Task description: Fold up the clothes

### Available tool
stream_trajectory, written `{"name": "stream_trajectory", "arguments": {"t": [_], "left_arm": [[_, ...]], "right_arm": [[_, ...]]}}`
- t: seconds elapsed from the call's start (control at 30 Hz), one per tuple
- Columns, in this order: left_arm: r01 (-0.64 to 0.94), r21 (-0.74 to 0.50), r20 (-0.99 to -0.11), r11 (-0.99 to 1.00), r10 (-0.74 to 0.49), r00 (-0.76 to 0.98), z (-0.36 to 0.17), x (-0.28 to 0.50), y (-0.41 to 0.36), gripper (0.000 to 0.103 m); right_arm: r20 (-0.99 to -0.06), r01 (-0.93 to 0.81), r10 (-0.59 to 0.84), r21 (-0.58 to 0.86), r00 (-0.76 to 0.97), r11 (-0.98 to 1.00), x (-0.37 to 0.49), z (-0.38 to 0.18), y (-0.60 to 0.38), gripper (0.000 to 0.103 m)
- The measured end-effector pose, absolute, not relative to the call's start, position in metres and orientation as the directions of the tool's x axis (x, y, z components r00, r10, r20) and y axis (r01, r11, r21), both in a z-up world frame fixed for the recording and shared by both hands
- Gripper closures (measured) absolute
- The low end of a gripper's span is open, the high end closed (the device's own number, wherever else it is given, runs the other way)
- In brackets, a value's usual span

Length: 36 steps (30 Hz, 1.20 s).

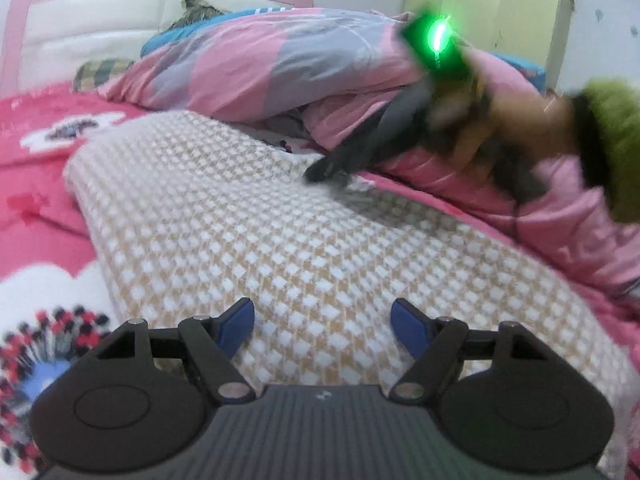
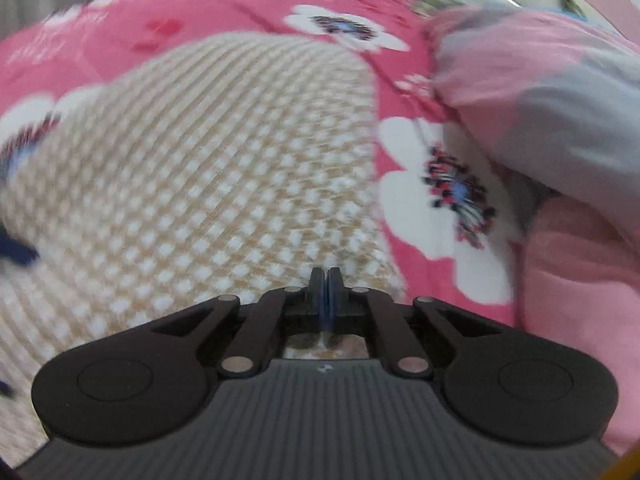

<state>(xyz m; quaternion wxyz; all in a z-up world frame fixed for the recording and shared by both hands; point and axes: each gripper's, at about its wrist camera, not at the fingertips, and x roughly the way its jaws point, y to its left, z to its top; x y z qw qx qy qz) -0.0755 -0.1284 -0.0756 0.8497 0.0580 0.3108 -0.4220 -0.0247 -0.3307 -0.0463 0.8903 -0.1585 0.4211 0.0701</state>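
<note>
A beige-and-white checked knit garment (image 1: 260,220) lies flat on the bed, folded into a long strip. My left gripper (image 1: 322,308) hovers over its near end, open, with its blue pads (image 1: 236,328) wide apart and nothing between them. My right gripper (image 2: 328,274) is shut, pads pressed together with no cloth seen between them, and it points down over the same garment (image 2: 200,160). In the left wrist view the right gripper (image 1: 320,172) is blurred, its dark tip at the garment's far edge, held by a hand (image 1: 520,120) in a green sleeve (image 1: 612,140).
A pink floral bedsheet (image 1: 32,200) covers the bed around the garment. A bunched pink-and-grey quilt (image 1: 260,60) is piled behind it, against a pink-and-white headboard (image 1: 80,12). The same quilt (image 2: 540,80) fills the right side of the right wrist view.
</note>
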Motion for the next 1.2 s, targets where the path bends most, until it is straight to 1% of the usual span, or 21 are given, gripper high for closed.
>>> {"name": "stream_trajectory", "arguments": {"t": [0.03,0.1,0.17,0.23,0.33,0.37,0.4,0.47,0.5,0.57,0.63,0.7,0.77,0.8,0.87,0.9,0.97,1.03,1.1,1.17,1.2], "left_arm": [[0.749,-0.160,-0.579,0.643,-0.676,0.456,-0.071,-0.077,-0.126,0.031],[0.752,-0.183,-0.559,0.633,-0.696,0.450,-0.059,-0.083,-0.116,0.031],[0.767,-0.206,-0.540,0.608,-0.724,0.429,-0.050,-0.092,-0.108,0.031],[0.782,-0.221,-0.547,0.583,-0.738,0.395,-0.050,-0.102,-0.107,0.031],[0.808,-0.179,-0.624,0.561,-0.700,0.348,-0.063,-0.119,-0.129,0.031],[0.815,-0.133,-0.644,0.564,-0.674,0.361,-0.071,-0.125,-0.138,0.031],[0.819,-0.080,-0.653,0.568,-0.651,0.388,-0.074,-0.130,-0.142,0.030],[0.824,-0.019,-0.657,0.566,-0.629,0.417,-0.067,-0.138,-0.143,0.034],[0.824,-0.023,-0.650,0.566,-0.635,0.418,-0.058,-0.142,-0.139,0.036],[0.832,-0.037,-0.623,0.554,-0.663,0.414,-0.042,-0.149,-0.129,0.036],[0.849,-0.072,-0.615,0.524,-0.693,0.376,-0.035,-0.154,-0.124,0.036],[0.865,-0.110,-0.658,0.490,-0.688,0.306,-0.051,-0.161,-0.136,0.036],[0.870,-0.079,-0.684,0.486,-0.662,0.307,-0.075,-0.169,-0.150,0.033],[0.867,-0.077,-0.680,0.492,-0.662,0.316,-0.080,-0.169,-0.152,0.031],[0.865,-0.088,-0.691,0.494,-0.656,0.304,-0.067,-0.165,-0.152,0.035],[0.864,-0.095,-0.687,0.494,-0.661,0.302,-0.055,-0.165,-0.148,0.040],[0.887,-0.097,-0.636,0.451,-0.714,0.294,-0.035,-0.173,-0.133,0.036],[0.916,-0.121,-0.647,0.383,-0.730,0.220,-0.036,-0.181,-0.131,0.035],[0.930,-0.140,-0.709,0.339,-0.690,0.145,-0.061,-0.187,-0.141,0.033],[0.941,-0.045,-0.732,0.334,-0.652,0.197,-0.084,-0.201,-0.150,0.025],[0.948,0.000,-0.736,0.320,-0.642,0.216,-0.081,-0.206,-0.154,0.023]], "right_arm": [[-0.764,-0.235,-0.010,-0.211,0.645,0.949,-0.029,-0.032,-0.332,0.102],[-0.735,-0.243,0.016,-0.204,0.678,0.948,-0.056,0.003,-0.331,0.101],[-0.742,-0.306,0.082,-0.171,0.665,0.936,-0.085,0.020,-0.326,0.100],[-0.753,-0.365,0.140,-0.140,0.643,0.920,-0.112,0.030,-0.321,0.100],[-0.837,-0.408,0.135,-0.113,0.531,0.906,-0.125,-0.028,-0.307,0.102],[-0.857,-0.419,0.124,-0.114,0.500,0.901,-0.129,-0.049,-0.303,0.103],[-0.855,-0.417,0.092,-0.153,0.511,0.896,-0.133,-0.072,-0.302,0.103],[-0.832,-0.369,0.096,-0.136,0.547,0.920,-0.139,-0.063,-0.304,0.103],[-0.826,-0.341,0.103,-0.113,0.554,0.933,-0.141,-0.050,-0.305,0.100],[-0.785,-0.353,0.156,-0.086,0.600,0.932,-0.162,-0.020,-0.309,0.100],[-0.778,-0.408,0.219,-0.052,0.588,0.911,-0.186,-0.004,-0.307,0.100],[-0.805,-0.473,0.269,-0.017,0.529,0.881,-0.207,-0.014,-0.300,0.102],[-0.860,-0.459,0.183,-0.066,0.476,0.886,-0.212,-0.056,-0.293,0.103],[-0.864,-0.446,0.139,-0.107,0.484,0.889,-0.214,-0.079,-0.290,0.103],[-0.847,-0.415,0.144,-0.096,0.511,0.905,-0.212,-0.080,-0.290,0.103],[-0.849,-0.400,0.153,-0.074,0.506,0.914,-0.211,-0.065,-0.292,0.101],[-0.830,-0.440,0.219,-0.034,0.513,0.898,-0.223,-0.035,-0.295,0.099],[-0.835,-0.511,0.300,0.026,0.461,0.859,-0.237,-0.022,-0.295,0.099],[-0.870,-0.558,0.312,0.053,0.382,0.828,-0.242,-0.043,-0.284,0.101],[-0.874,-0.554,0.288,0.026,0.392,0.832,-0.242,-0.078,-0.277,0.102],[-0.864,-0.532,0.310,0.059,0.397,0.845,-0.238,-0.080,-0.278,0.103]]}}
